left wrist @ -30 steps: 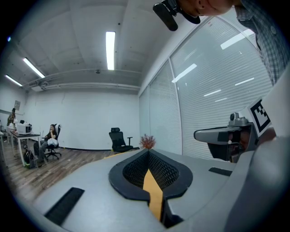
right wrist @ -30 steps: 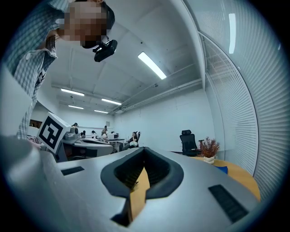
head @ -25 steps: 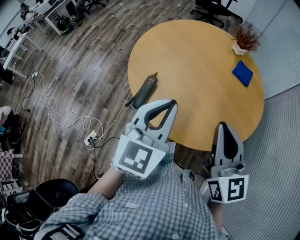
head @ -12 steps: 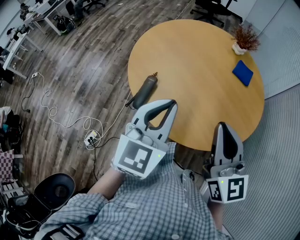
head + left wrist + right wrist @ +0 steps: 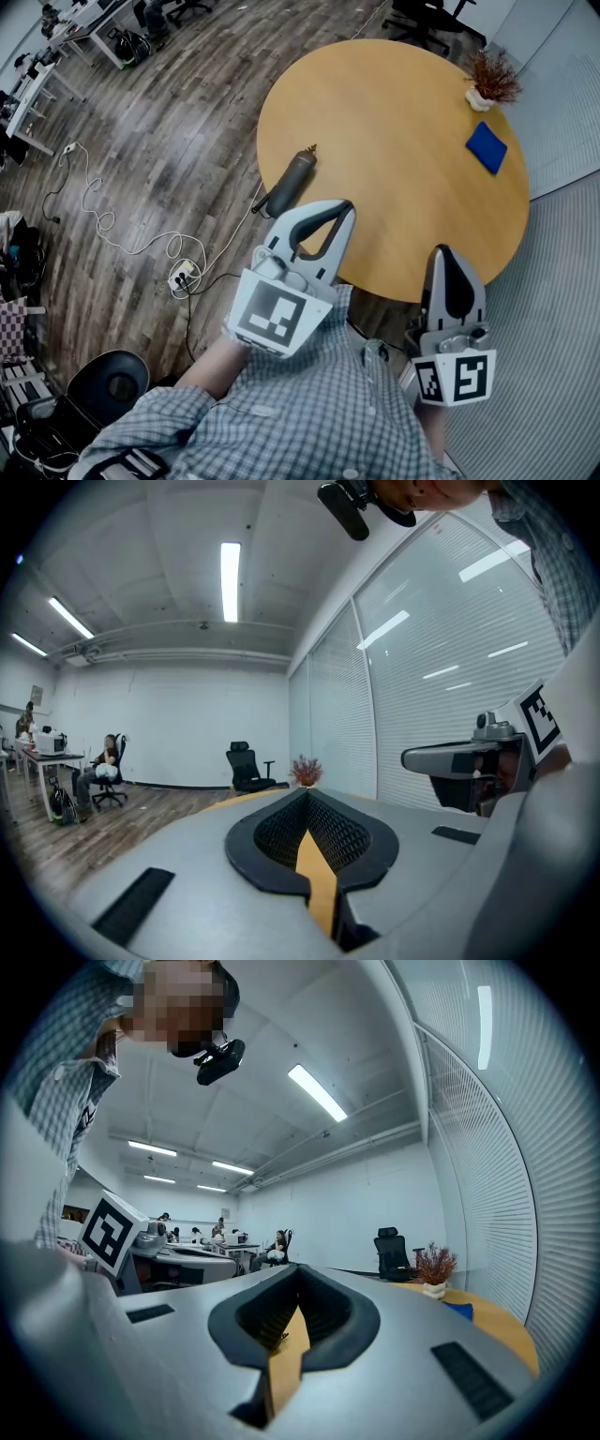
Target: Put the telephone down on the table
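A dark grey, long handset, which looks like the telephone, lies on the left edge of the round wooden table. A cable hangs from its near end to the floor. My left gripper is held just in front of the table's near edge, a little short of the handset, shut with nothing in it. My right gripper hangs at the table's near right edge, also shut and empty. Both gripper views look level across the room, past the shut left gripper and the shut right gripper.
A small potted plant and a flat blue thing sit at the table's far right. White cable and a power strip lie on the wooden floor at left. Office chairs, desks and seated people fill the back of the room.
Both grippers have stayed where they were. A dark round thing on the floor at the lower left has shifted a little.
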`<action>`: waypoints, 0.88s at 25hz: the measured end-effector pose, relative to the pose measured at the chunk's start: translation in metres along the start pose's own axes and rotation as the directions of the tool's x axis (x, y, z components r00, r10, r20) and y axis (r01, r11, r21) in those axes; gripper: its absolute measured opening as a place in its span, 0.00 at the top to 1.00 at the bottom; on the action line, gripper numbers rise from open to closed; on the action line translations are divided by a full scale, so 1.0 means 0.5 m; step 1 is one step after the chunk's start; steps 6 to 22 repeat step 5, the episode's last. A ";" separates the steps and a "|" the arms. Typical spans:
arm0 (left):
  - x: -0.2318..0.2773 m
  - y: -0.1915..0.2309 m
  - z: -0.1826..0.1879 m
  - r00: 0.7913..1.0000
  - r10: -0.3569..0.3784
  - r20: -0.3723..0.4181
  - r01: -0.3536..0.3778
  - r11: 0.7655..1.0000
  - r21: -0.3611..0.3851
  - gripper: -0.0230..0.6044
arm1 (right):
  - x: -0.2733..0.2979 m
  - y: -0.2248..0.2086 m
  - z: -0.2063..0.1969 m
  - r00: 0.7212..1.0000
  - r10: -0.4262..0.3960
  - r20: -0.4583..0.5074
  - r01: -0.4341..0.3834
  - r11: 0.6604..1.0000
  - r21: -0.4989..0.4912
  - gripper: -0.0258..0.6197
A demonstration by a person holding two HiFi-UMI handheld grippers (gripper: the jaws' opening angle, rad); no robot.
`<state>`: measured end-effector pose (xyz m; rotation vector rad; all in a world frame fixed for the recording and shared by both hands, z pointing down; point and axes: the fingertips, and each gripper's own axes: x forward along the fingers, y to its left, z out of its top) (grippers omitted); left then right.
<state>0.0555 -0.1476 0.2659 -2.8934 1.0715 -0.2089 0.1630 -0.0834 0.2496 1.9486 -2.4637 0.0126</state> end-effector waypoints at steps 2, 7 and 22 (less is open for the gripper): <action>-0.001 0.000 -0.003 1.000 0.002 -0.001 -0.002 1.000 -0.001 0.95 | -0.002 0.001 -0.002 1.000 -0.001 0.001 0.001 1.000 0.000 0.95; -0.001 -0.001 -0.011 1.000 0.003 -0.002 -0.003 1.000 -0.001 0.95 | -0.003 0.000 -0.007 1.000 -0.002 0.003 0.002 1.000 0.001 0.95; -0.001 -0.001 -0.011 1.000 0.003 -0.002 -0.003 1.000 -0.001 0.95 | -0.003 0.000 -0.007 1.000 -0.002 0.003 0.002 1.000 0.001 0.95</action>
